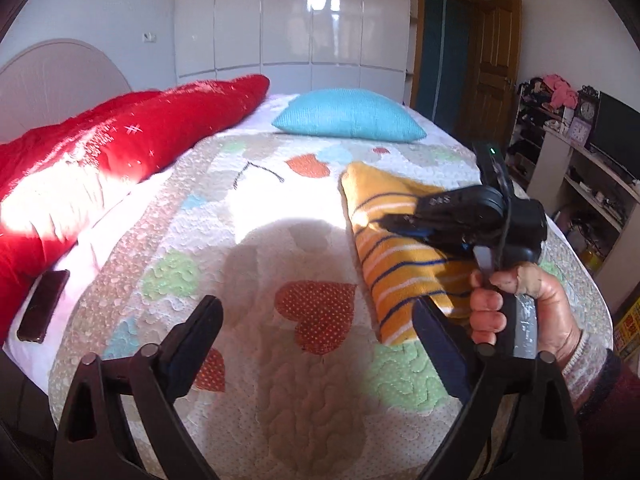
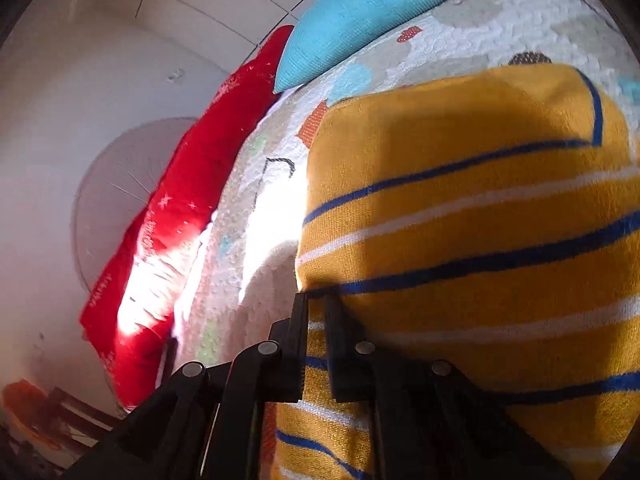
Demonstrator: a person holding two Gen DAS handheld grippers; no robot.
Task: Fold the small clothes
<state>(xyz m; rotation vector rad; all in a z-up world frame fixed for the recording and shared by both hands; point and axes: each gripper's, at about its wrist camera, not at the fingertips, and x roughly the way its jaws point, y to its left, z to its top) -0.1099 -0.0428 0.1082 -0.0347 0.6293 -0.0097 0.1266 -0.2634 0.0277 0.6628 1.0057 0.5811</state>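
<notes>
A yellow garment with blue and white stripes (image 1: 400, 252) lies folded on the quilted bed at the right. My left gripper (image 1: 316, 312) is open and empty, held above the quilt just left of the garment. My right gripper (image 2: 316, 300) is shut on the left edge of the striped garment (image 2: 472, 216). In the left wrist view the right gripper (image 1: 394, 222) lies over the garment, held by a hand (image 1: 516, 308).
The patchwork quilt (image 1: 248, 208) covers the bed. A red blanket (image 1: 120, 144) runs along the left side, and a blue pillow (image 1: 348, 114) lies at the far end. A dark phone (image 1: 42, 306) lies near the left edge. Shelves (image 1: 580, 168) stand at the right.
</notes>
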